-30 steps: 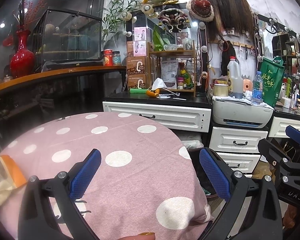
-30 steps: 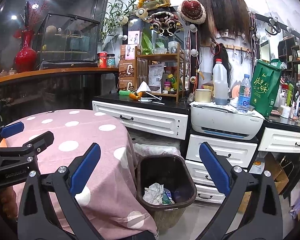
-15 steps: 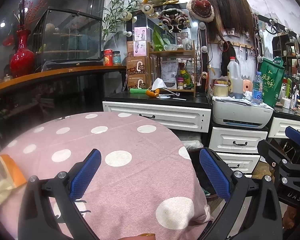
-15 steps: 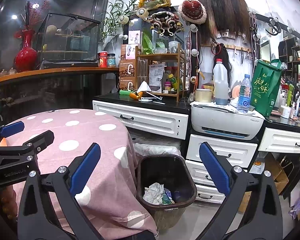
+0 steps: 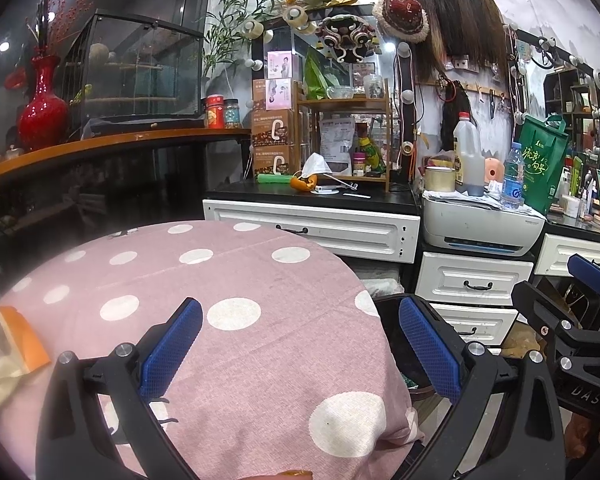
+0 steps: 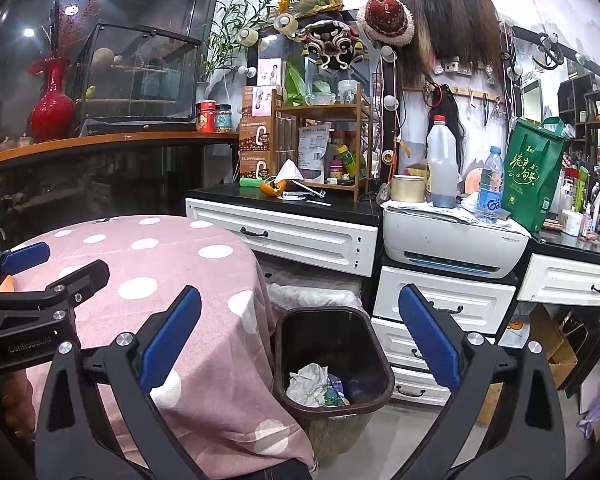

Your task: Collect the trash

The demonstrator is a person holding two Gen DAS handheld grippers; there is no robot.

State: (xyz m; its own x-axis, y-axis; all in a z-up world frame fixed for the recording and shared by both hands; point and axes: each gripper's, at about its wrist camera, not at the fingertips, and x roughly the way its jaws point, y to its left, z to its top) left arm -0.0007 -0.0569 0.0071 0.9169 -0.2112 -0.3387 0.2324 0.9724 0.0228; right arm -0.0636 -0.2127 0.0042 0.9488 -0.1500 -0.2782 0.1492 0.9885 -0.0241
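With both the left gripper (image 5: 300, 346) and the right gripper (image 6: 300, 334) being held spread wide and empty, the orange-edged wrapper (image 5: 8, 354) lying at the pink tablecloth's (image 5: 236, 280) left edge is probably best being approached low and pinched flat, for the trash bin (image 6: 334, 364) standing just beside the table.

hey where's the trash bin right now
In the right wrist view, the dark trash bin stands on the floor, low and centre, between the pink polka-dot table on its left and the white drawers on its right.
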